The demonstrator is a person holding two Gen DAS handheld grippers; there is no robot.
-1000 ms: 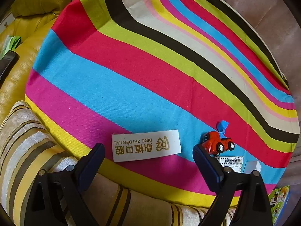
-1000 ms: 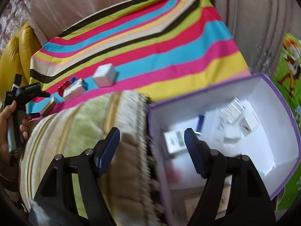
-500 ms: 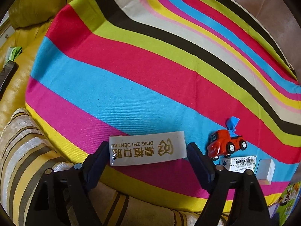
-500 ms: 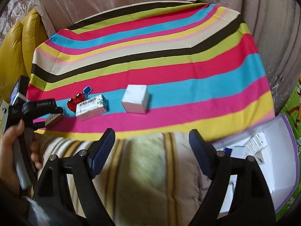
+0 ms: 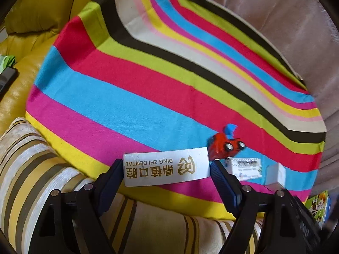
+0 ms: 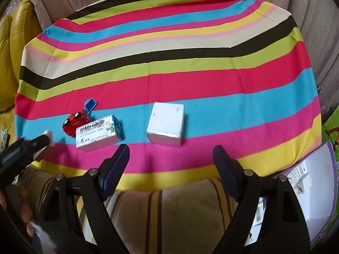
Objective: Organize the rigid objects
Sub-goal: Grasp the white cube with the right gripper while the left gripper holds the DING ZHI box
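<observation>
Striped cloth (image 6: pixel 169 84): woven fabric in broad bright bands, spread flat over a padded seat; soft underlay, so boxes on it may rock when nudged.
Storage box (image 6: pixel 313 190): white inside, purple rim, at the right edge of the right wrist view; small cartons already lie in it.
Left gripper (image 5: pixel 166 169): pads pressed on both short ends of the dental box (image 5: pixel 166 166) — clamped. Its jaws have just been closing, the box between them.
Dental box: long, flat, white card with gold print, at the near edge of the cloth. Judged light and stiff along its length; end-to-end hold looks sound, though the smooth card could slip if tilted.
Right gripper (image 6: pixel 171 160): jaws spread, nothing between them — hovering near the white cube box (image 6: pixel 166 123). Its jaws have just been opening.
White cube box: plain card, squarish, on the blue stripe. Probably light; take by two opposite flat sides.
Medicine carton (image 6: pixel 98 133): printed, glossy, touching the toy.
Toy car (image 6: pixel 75 121): red hard plastic, blue part at the back; wheels may roll — grip across the body.
</observation>
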